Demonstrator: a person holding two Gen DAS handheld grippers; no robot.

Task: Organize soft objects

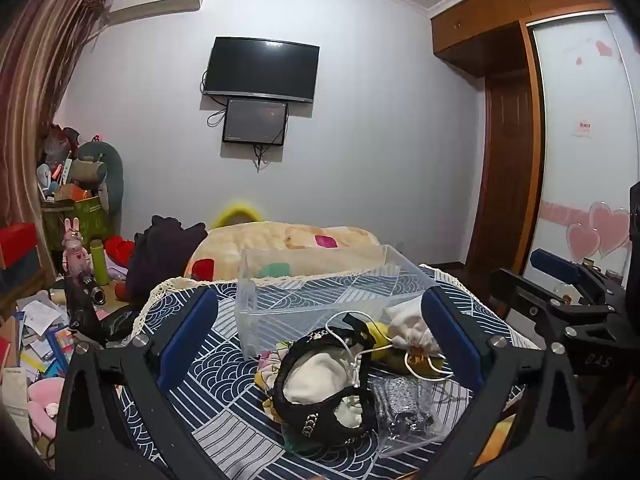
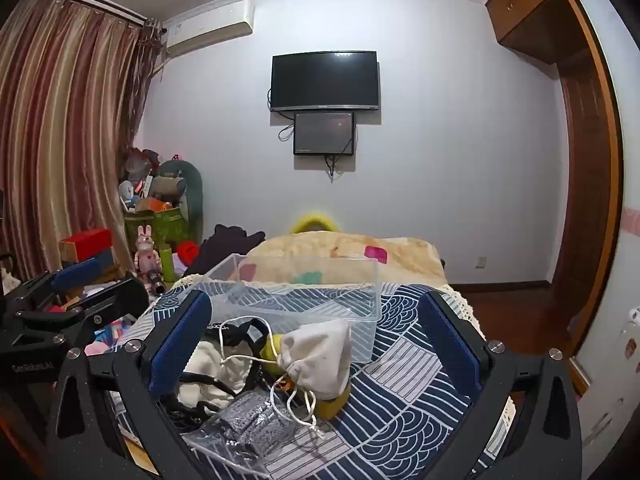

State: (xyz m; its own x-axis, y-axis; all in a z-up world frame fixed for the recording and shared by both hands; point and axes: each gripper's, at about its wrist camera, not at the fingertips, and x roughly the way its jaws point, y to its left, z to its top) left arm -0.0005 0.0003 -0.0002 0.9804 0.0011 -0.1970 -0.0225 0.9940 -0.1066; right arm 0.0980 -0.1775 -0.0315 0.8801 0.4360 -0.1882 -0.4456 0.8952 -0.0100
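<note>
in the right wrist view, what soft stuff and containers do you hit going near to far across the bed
clear bag of grey items → white drawstring pouch → clear plastic bin → beige blanket

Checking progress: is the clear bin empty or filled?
Empty: through the clear bin only patterned cloth shows; the white pouch lies outside.

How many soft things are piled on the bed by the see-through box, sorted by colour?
White: 2, drawstring pouch and cream cloth
Black: 1, lacy strap piece
Yellow: 1, soft thing under the pouch
Silver: 1, glittery bagged item
Total: 5
</note>
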